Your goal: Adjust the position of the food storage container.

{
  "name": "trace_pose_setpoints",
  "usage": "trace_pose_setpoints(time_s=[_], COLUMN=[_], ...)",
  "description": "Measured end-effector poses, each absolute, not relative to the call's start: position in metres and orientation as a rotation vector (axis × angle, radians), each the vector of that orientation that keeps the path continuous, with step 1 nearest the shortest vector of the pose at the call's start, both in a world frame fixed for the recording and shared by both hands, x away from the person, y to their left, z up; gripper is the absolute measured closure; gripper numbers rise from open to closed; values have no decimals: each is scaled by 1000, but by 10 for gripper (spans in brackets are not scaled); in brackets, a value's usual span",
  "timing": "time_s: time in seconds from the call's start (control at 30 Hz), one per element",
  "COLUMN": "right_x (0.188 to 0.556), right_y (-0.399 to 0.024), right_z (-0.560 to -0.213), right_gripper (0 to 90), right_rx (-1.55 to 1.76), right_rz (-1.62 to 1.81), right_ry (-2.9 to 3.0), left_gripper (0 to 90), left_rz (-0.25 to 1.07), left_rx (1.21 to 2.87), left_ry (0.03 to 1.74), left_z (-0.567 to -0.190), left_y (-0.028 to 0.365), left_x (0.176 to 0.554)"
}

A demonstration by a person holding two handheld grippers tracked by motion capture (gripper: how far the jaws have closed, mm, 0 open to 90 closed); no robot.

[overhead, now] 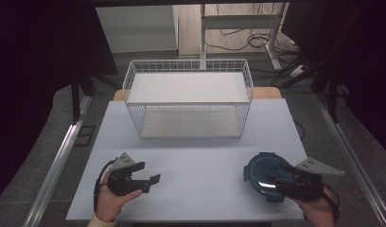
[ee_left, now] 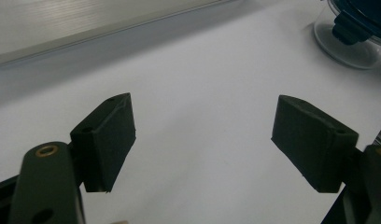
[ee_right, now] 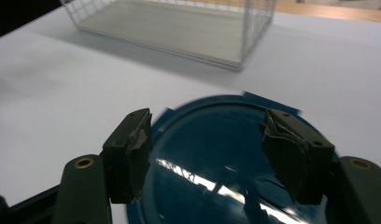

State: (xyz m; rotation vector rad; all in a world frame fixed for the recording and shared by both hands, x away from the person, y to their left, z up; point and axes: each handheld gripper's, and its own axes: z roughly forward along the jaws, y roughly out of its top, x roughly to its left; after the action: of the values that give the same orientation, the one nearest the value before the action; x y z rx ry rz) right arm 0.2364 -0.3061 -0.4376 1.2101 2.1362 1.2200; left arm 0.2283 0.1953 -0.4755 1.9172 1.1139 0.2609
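One wire basket [overhead: 188, 97], one blue lid [overhead: 264, 176], seemingly round, two hand-held grippers

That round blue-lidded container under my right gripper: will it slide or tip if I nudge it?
The container looks low and wide, so tipping seems unlikely. Its glossy lid and the smooth table suggest it would probably slide. The clear base may be glass, so likely heavy.

The black two-jaw left gripper [overhead: 146, 178] sits at lower left of the high view, jaws spread wide. The black two-jaw right gripper [overhead: 276, 182] sits at lower right, jaws likewise apart. A hand [overhead: 110, 202] grips each from below.

White table [overhead: 196, 156], wire basket [overhead: 188, 98] at far edge, blue-lidded container [overhead: 266, 176] near right
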Motion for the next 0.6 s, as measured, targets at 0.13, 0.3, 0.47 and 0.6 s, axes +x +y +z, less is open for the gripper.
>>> trace_pose_setpoints(time_s=[0.13, 0.3, 0.47, 0.6], right_x=[236, 235, 232, 231], right_y=[-319, -337, -354, -365], right_z=[-437, -436, -439, -443], right_gripper=[413, 578, 773, 878], right_rx=[1255, 1305, 1322, 1350], right_rz=[1151, 1052, 986, 916], right_ry=[2118, 2100, 2094, 2090], left_gripper=[209, 209, 209, 209], left_rz=[271, 277, 285, 293], left_rx=[1917, 1913, 1923, 1926], left_ry=[1119, 1133, 1132, 1127], left_z=[-476, -477, -478, -478], left_y=[198, 200, 200, 199], left_x=[229, 230, 230, 230])
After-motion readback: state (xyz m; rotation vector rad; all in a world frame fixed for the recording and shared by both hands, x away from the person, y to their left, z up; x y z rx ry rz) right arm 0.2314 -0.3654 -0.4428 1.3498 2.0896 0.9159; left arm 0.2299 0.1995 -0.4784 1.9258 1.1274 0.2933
